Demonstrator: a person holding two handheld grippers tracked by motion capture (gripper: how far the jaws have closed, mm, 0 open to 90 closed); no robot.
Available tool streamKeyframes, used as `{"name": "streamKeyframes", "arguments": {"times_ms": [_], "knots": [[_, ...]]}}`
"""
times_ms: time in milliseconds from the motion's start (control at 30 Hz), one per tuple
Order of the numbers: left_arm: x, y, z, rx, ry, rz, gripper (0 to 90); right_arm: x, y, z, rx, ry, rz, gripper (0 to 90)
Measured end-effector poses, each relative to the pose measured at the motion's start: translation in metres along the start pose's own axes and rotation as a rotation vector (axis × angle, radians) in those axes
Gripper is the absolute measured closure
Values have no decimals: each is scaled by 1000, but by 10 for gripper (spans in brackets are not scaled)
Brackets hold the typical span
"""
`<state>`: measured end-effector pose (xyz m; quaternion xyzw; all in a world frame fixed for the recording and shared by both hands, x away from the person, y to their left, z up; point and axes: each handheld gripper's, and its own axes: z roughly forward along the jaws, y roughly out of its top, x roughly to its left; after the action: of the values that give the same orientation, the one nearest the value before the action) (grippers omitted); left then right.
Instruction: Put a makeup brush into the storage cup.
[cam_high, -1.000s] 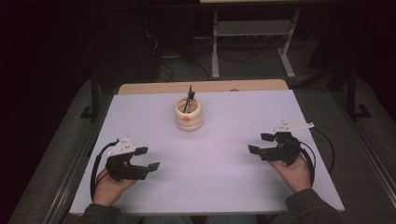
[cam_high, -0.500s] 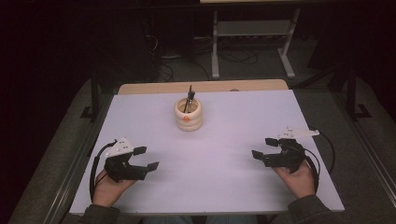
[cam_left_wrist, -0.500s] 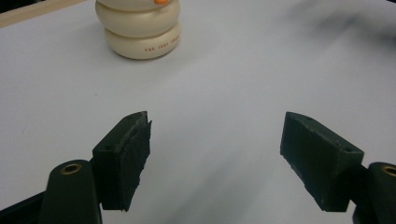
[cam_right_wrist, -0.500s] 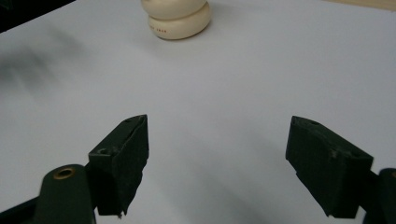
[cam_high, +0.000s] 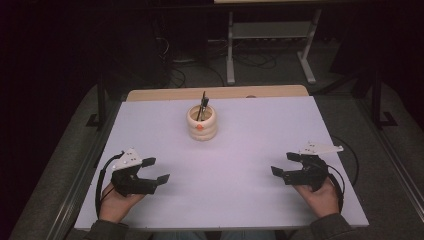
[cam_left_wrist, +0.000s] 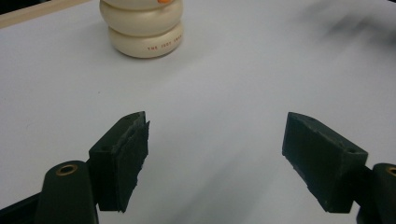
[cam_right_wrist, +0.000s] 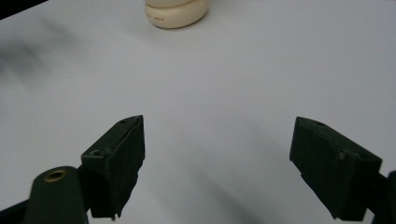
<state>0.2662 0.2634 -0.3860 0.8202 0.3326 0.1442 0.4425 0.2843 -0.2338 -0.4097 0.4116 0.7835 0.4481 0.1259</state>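
Both hand-held grippers, left (cam_high: 156, 170) and right (cam_high: 282, 164), spread empty on the worktop (cam_high: 240, 195); approach the cream pot (cam_high: 202, 125) level, avoiding its upright tools (cam_high: 203, 103)

My left gripper (cam_high: 152, 170) hovers low with jaws spread wide, nothing between them. My right gripper (cam_high: 285, 165) faces it from well apart, jaws just opening, also empty.

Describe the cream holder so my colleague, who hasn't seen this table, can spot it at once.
On the white table, look toward the far edge, a little left of centre. There stands the cream holder, a squat pot of stacked rounded rings with an orange dot on its front and dark pens sticking out of its top.
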Motion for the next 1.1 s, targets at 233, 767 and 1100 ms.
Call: {"name": "streamKeyframes", "arguments": {"times_ms": [233, 767, 1100], "knots": [[-1, -3, 0, -1, 4, 1, 219, 1, -6, -1, 2, -8, 7, 155], [-1, -11, 4, 14, -1, 2, 217, 5, -16, -5, 0, -10, 1, 147], [0, -12, 7, 19, -9, -3, 216, 5, -17, -5, -8, -11, -5, 147]]}}
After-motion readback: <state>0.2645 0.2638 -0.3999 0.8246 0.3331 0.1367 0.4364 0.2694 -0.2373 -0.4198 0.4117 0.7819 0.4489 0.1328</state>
